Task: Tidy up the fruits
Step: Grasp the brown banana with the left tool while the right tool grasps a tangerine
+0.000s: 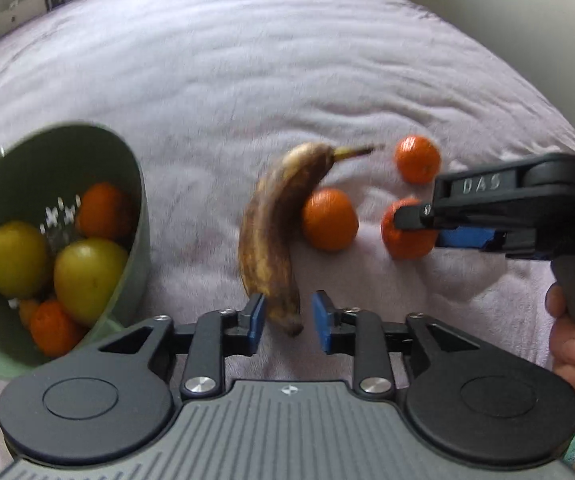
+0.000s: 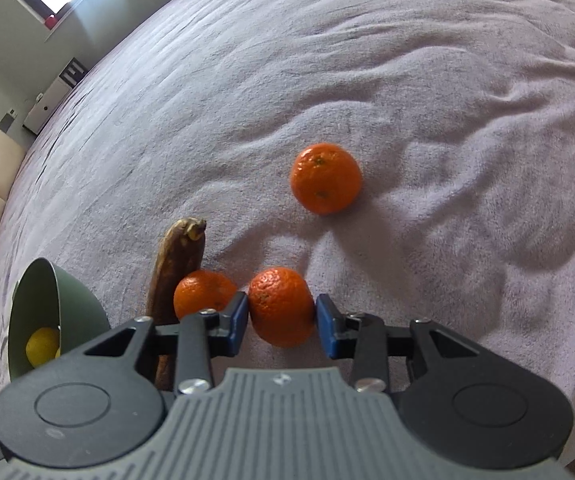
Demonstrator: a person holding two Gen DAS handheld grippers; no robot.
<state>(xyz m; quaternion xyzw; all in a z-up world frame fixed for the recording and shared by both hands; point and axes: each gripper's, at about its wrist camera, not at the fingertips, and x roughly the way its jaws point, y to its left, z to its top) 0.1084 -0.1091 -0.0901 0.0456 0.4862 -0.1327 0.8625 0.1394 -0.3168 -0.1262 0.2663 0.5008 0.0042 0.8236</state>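
On a rumpled lilac blanket point(image 2: 367, 80), the right gripper point(image 2: 281, 314) clamps a mandarin point(image 2: 281, 306) just right of the overripe banana point(image 1: 275, 236). The left gripper point(image 1: 287, 316) stands slightly apart around the banana's lower end, one pad close against the peel, the other clear of it. The green bowl point(image 1: 127, 168), tipped and part-filled with fruit, sits left of the banana. Risk: the soft banana could slip or bruise, or nudge the neighbouring mandarin point(image 1: 329, 220) rolling. Open blanket lies beyond the banana.
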